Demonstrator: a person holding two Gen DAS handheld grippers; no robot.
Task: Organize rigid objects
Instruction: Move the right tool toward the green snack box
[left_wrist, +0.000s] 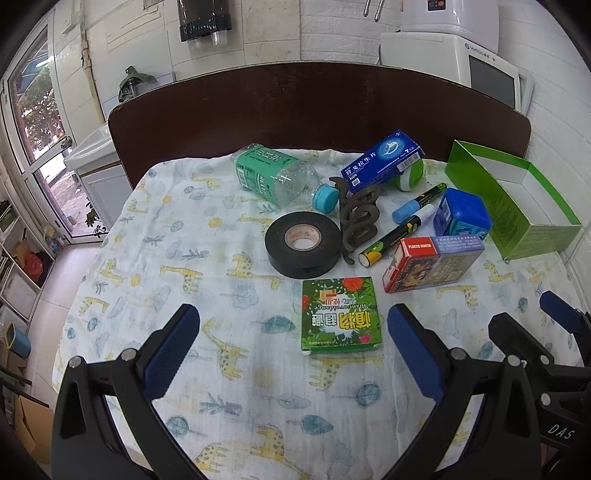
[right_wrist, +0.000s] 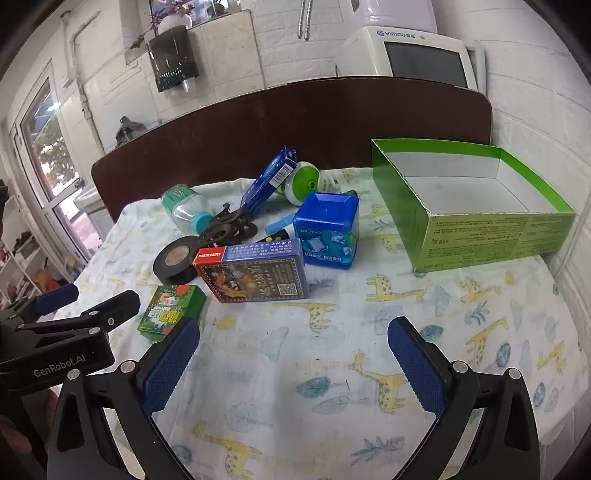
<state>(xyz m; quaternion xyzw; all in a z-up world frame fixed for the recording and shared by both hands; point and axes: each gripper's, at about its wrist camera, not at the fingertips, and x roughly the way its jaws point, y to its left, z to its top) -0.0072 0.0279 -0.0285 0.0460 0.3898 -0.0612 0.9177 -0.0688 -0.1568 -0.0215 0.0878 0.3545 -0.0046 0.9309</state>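
Rigid items lie clustered on the giraffe-print cloth: a green flat box (left_wrist: 340, 314) (right_wrist: 171, 308), a black tape roll (left_wrist: 303, 241) (right_wrist: 175, 260), a card box (left_wrist: 432, 263) (right_wrist: 253, 273), a blue cube box (left_wrist: 461, 214) (right_wrist: 327, 229), a marker (left_wrist: 400, 225), a brown hair clip (left_wrist: 360, 218), a plastic bottle (left_wrist: 275, 177) (right_wrist: 186, 208) and a blue medicine box (left_wrist: 382, 158) (right_wrist: 269, 181). An open empty green carton (left_wrist: 517, 199) (right_wrist: 472, 206) stands at the right. My left gripper (left_wrist: 293, 354) is open just before the green flat box. My right gripper (right_wrist: 293, 362) is open over bare cloth.
A dark brown headboard (left_wrist: 314, 107) (right_wrist: 295, 122) closes the far edge. A white brick wall (right_wrist: 535, 110) runs along the right. A green-and-white round item (left_wrist: 410, 175) (right_wrist: 304, 182) lies behind the medicine box. The right gripper shows at the left wrist view's right edge (left_wrist: 524, 328).
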